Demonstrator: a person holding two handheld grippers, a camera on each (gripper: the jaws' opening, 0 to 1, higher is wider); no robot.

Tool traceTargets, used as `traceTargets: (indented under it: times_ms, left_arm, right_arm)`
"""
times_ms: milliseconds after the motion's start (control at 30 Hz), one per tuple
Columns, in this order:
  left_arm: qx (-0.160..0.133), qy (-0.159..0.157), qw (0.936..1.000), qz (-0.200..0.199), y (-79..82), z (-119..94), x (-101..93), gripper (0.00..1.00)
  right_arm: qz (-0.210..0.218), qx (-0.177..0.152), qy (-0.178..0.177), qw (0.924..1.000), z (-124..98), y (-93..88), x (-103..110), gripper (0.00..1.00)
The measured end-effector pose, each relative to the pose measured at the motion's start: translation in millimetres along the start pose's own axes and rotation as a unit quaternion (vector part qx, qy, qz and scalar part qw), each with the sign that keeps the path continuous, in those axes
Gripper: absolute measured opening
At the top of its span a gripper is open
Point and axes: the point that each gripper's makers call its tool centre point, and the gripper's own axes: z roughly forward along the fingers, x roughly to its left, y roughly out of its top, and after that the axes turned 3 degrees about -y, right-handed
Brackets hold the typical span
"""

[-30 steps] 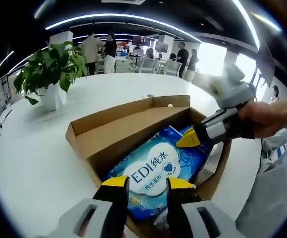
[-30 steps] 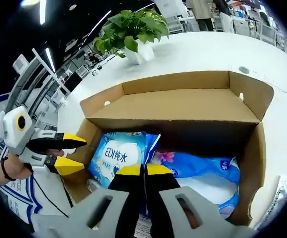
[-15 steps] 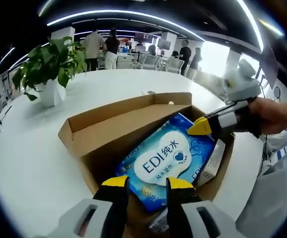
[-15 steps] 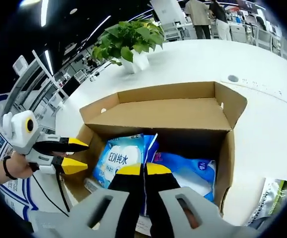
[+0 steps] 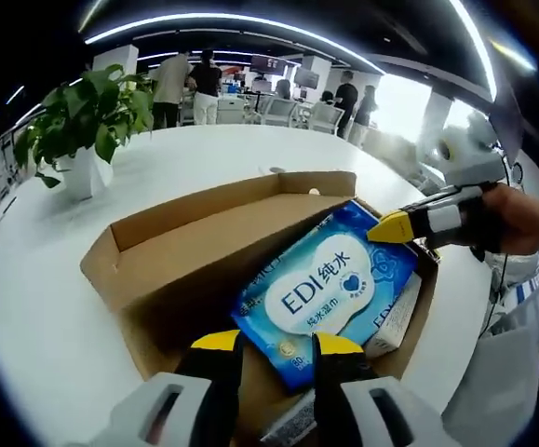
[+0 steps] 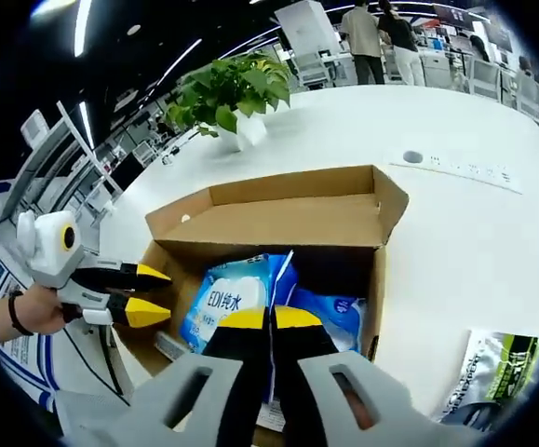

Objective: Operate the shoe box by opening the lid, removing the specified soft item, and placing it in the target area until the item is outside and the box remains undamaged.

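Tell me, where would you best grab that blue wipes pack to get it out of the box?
By its raised edge seam, from above the open shoe box. The wipes pack is flat and soft, tilted up, and the right gripper is shut on that thin seam.

Both views are looking down close into the open box (image 5: 167, 270) (image 6: 278, 219) from opposite ends. Each is also catching the plant (image 5: 83, 116) (image 6: 227, 93) near the tabletop's far edge.

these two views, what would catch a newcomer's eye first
A blue wipes pack tilts up out of the open cardboard box on the white table, its corner pinched in the shut right gripper. The open left gripper hovers at the box's side, and a potted plant stands behind.
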Motion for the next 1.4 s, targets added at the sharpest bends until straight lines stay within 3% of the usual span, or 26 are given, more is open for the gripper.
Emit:
traceTargets:
  times_ms: [467, 933, 1400]
  left_arm:
    - [0.014, -0.012, 0.9998, -0.009, 2.7, 20, -11.2, 0.3]
    - [0.034, -0.032, 0.9979, -0.045, -10.4, 45, -25.9, 0.29]
    - [0.031, -0.062, 0.9936, -0.089, -7.8, 50, -33.4, 0.2]
  right_arm:
    - [0.02, -0.014, -0.011, 0.9996, -20, -1.6, -22, 0.0]
    - [0.037, -0.02, -0.014, 0.999, -28, -5.2, -35, 0.0]
    - [0.059, -0.028, -0.007, 0.9978, -28, -11.3, -39, 0.0]
